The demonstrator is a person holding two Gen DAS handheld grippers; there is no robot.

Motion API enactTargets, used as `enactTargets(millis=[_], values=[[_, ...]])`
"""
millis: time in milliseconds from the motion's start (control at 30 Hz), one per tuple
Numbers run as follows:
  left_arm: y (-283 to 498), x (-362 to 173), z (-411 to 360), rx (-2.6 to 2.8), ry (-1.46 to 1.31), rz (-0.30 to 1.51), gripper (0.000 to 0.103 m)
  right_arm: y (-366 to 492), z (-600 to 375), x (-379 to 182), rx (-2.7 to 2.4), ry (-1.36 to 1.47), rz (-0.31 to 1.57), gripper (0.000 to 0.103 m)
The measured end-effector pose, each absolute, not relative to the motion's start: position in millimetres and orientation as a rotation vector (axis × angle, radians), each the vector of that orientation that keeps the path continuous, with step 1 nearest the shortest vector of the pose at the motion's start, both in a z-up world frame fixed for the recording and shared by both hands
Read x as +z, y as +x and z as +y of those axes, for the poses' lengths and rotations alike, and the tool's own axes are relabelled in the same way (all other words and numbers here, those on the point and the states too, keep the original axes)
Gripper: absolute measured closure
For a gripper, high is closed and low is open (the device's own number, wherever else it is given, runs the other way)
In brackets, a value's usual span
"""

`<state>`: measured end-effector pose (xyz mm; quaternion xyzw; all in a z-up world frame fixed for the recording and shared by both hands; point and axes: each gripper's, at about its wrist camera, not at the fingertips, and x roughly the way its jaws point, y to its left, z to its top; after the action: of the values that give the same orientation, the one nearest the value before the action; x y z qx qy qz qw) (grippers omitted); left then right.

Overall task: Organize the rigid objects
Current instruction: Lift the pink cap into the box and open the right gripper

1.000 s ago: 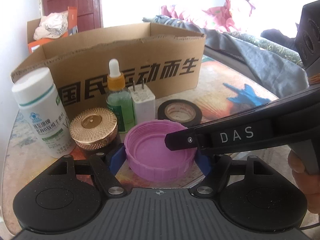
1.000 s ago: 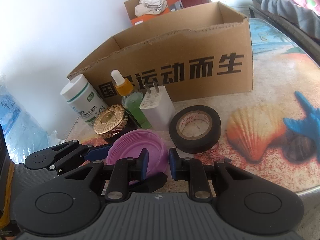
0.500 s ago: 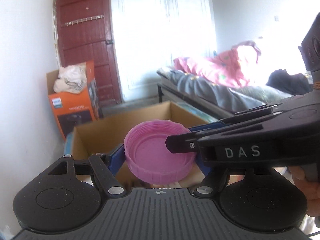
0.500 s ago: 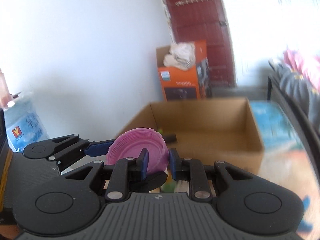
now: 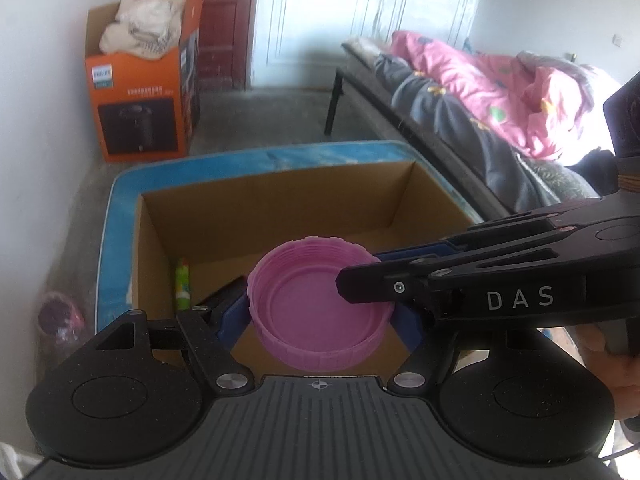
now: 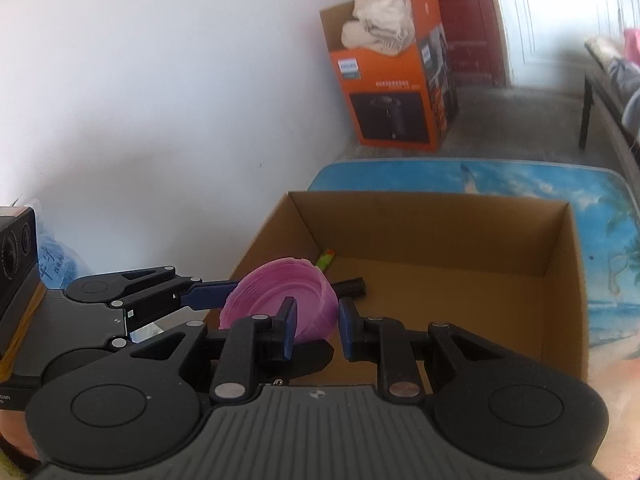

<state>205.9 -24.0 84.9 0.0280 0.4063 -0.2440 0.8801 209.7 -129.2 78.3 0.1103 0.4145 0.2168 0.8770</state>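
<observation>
left gripper [image 5: 320,316], jaws spread wide, clamps the sides of a pink lid [image 5: 316,304]; right gripper [image 6: 316,330], nearly pressed together, pinches the lid's right wall. the lid hangs above the near left of an open cardboard box [image 5: 280,196], over a green tube [image 5: 183,286]. risk: if one grip lets go first, the lid could tip and land outside.

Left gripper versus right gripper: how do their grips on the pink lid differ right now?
The left gripper stands wide, spanning the whole pink lid; the right gripper is nearly closed, pinching only the lid's rim wall.
The left gripper presses the lid's ribbed outer sides; the right gripper has one finger inside the lid and one outside.
Shared: both are shut on the same lid, holding it by the open cardboard box.
</observation>
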Motion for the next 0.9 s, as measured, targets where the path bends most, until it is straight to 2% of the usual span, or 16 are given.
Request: enactTargets(millis=[233, 600, 767, 900], values=[[248, 54, -28, -0.514, 0.086, 1.064, 0.029, 263, -133, 30, 0.503, 0.261, 1.061, 0.079], [279, 24, -48, -0.544, 0.162, 1.292, 0.028, 294, -127, -19, 0.552, 0.215, 1.267, 0.079], [276, 21, -50, -0.555, 0.193, 1.324, 0.022, 299, -122, -26, 0.602, 0.190, 1.339, 0.077], [269, 34, -44, -0.544, 0.194, 1.284, 0.020, 294, -123, -19, 0.598, 0.187, 1.318, 0.076]])
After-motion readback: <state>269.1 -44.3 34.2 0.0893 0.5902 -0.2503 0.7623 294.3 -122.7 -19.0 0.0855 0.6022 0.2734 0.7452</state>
